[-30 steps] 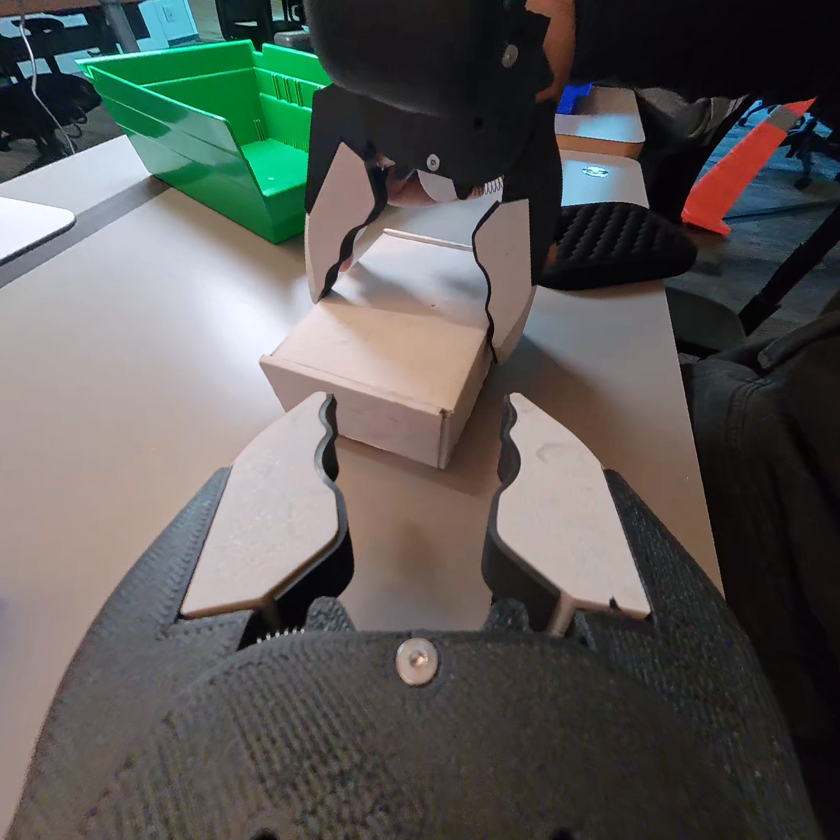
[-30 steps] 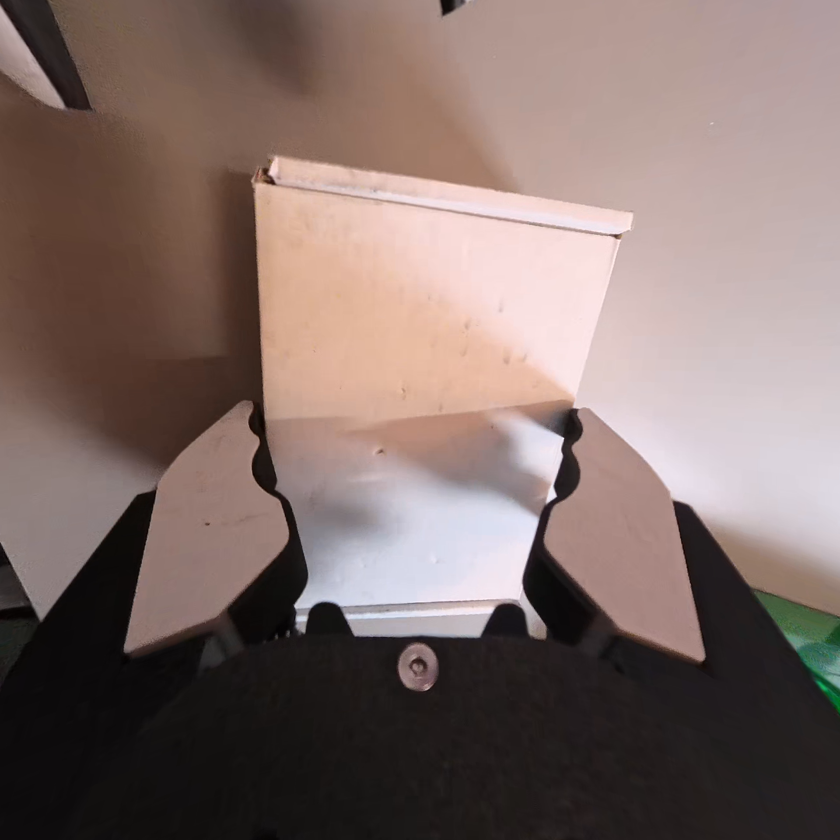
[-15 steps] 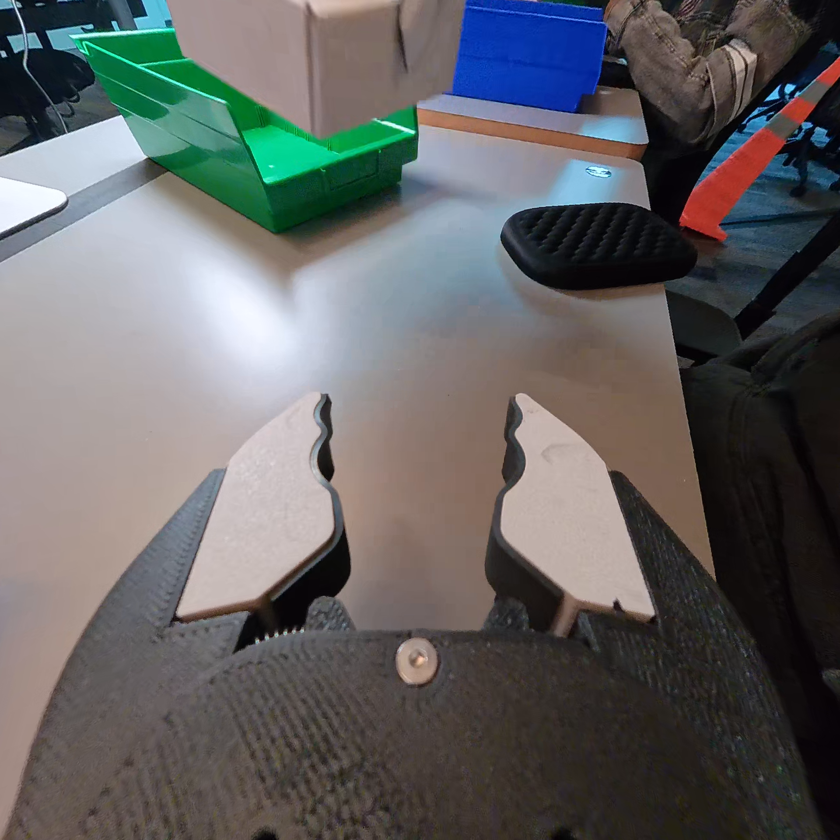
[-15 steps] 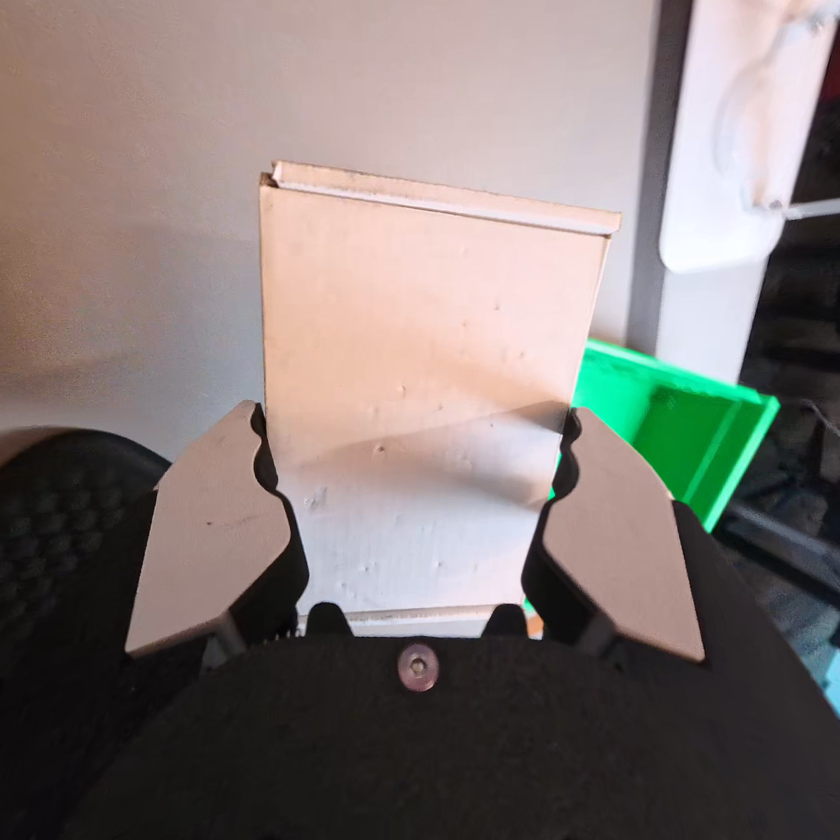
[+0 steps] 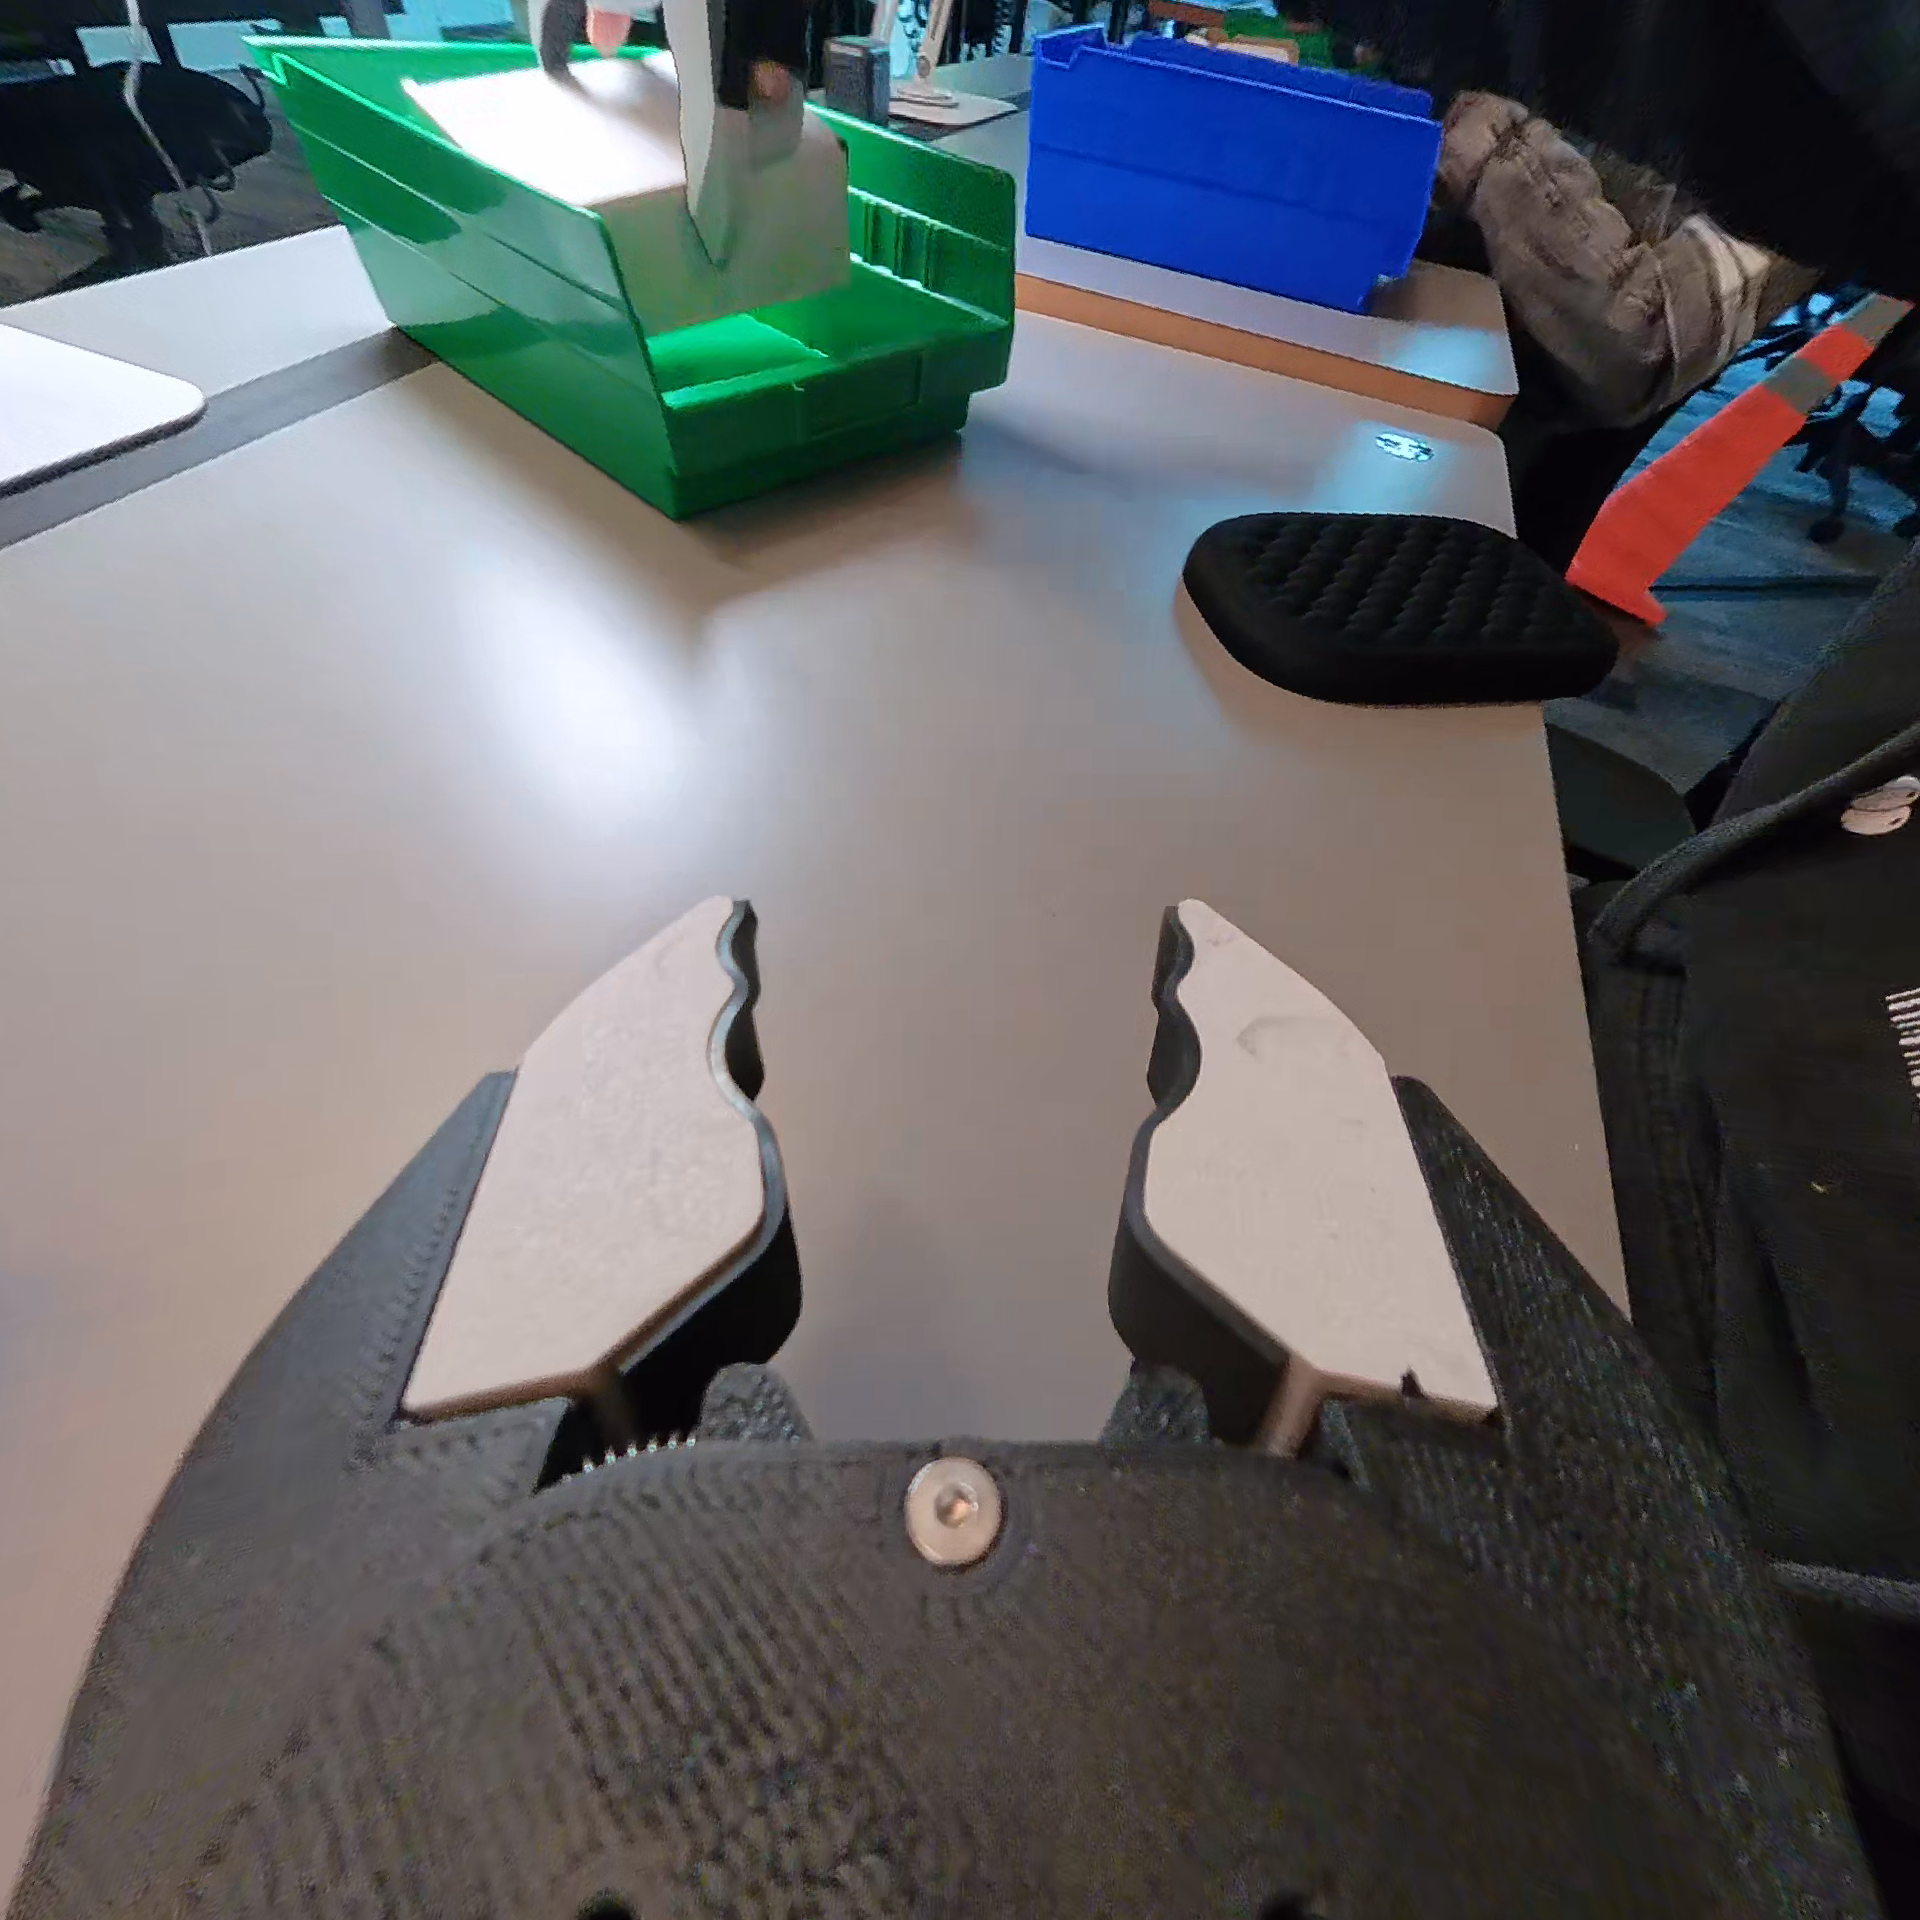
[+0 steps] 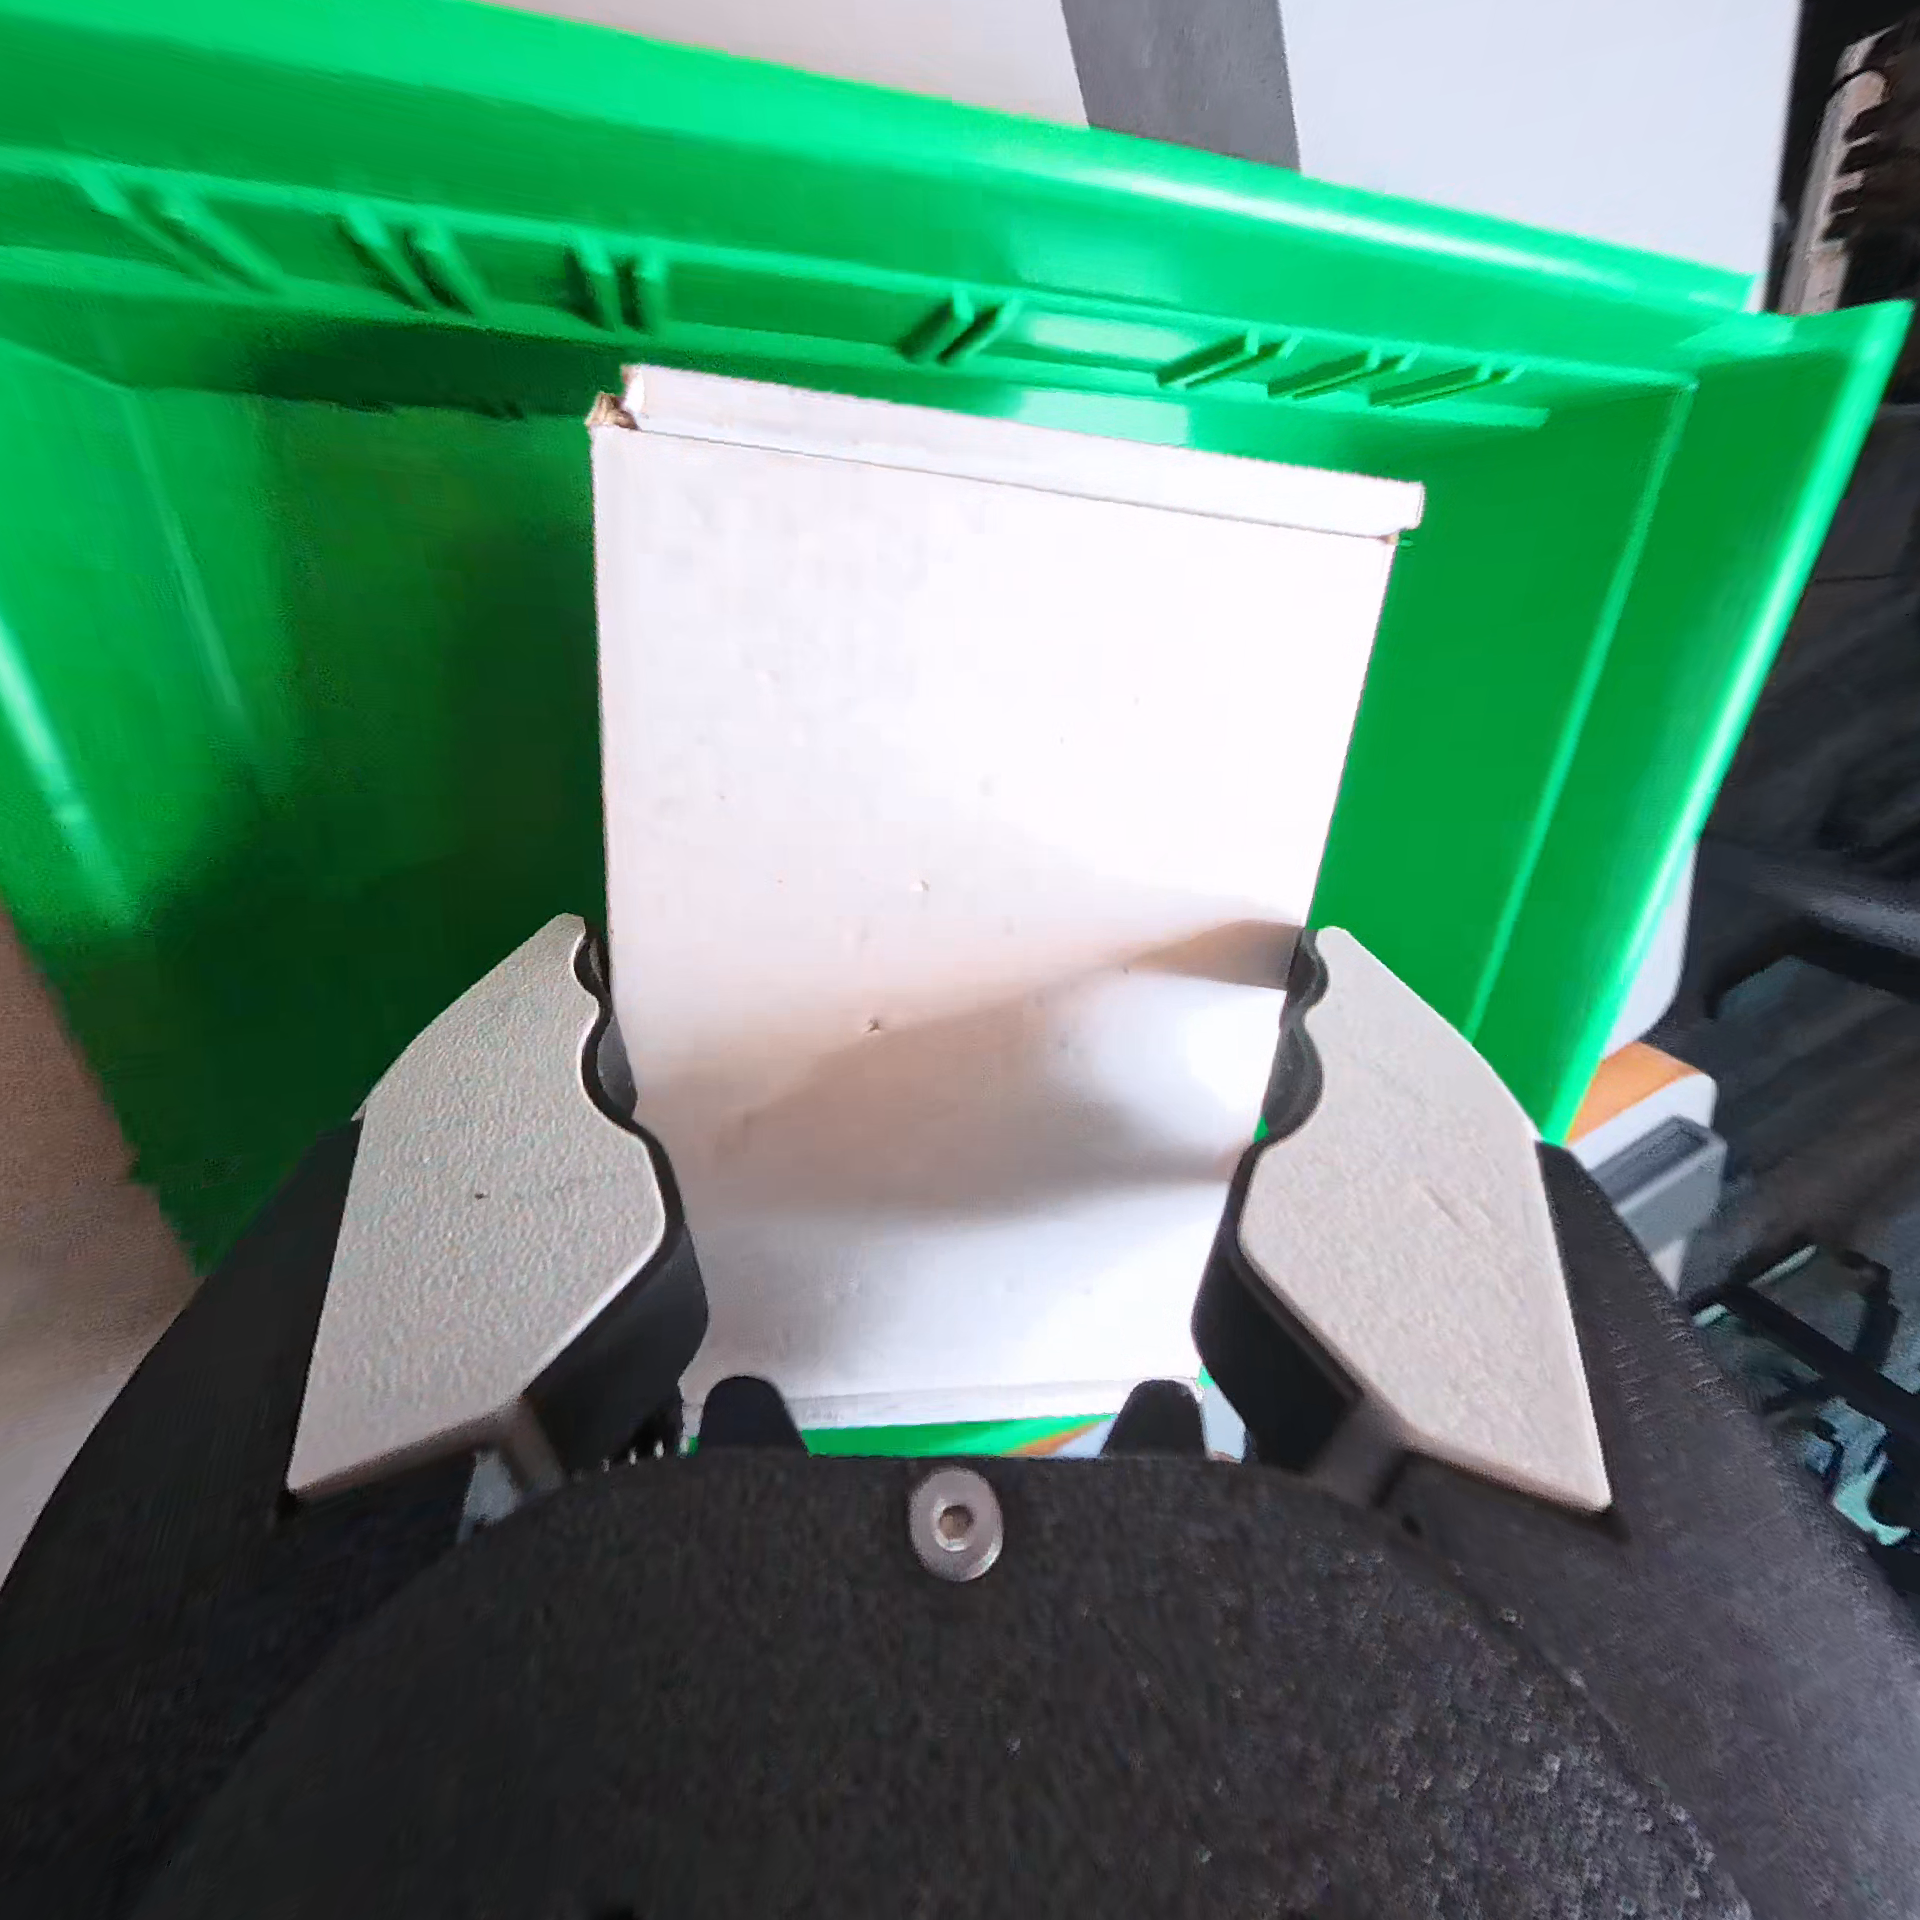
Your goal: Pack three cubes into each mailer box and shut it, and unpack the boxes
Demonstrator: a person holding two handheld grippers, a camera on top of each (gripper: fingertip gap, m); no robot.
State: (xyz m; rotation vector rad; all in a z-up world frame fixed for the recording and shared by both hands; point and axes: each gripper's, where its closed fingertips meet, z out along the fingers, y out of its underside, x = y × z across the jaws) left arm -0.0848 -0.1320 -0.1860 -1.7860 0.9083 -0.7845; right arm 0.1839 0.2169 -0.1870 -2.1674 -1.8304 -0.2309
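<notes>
Our right gripper [image 6: 940, 997] holds a closed white mailer box [image 6: 977, 790], its two fingers pressed against the box's opposite sides. In the right wrist view the box fills the centre of the frame, inside the green bin [image 6: 260, 644] whose walls rise behind and to either side of it. In the left wrist view the same box [image 5: 582, 145] sits at the upper left, held in the green bin [image 5: 727, 384] by the right gripper [image 5: 717, 223].

Our left gripper [image 5: 956, 925] hangs over the bare grey table [image 5: 520, 727] at the lower centre, its fingers spread wide with nothing between them. A black padded rest [image 5: 1392, 603] lies at the table's right edge, and a blue bin [image 5: 1226, 177] stands at the upper right on a second table. A small round mark [image 5: 1403, 447] shows on the tabletop; we cannot read it. The box's visible faces are plain.
</notes>
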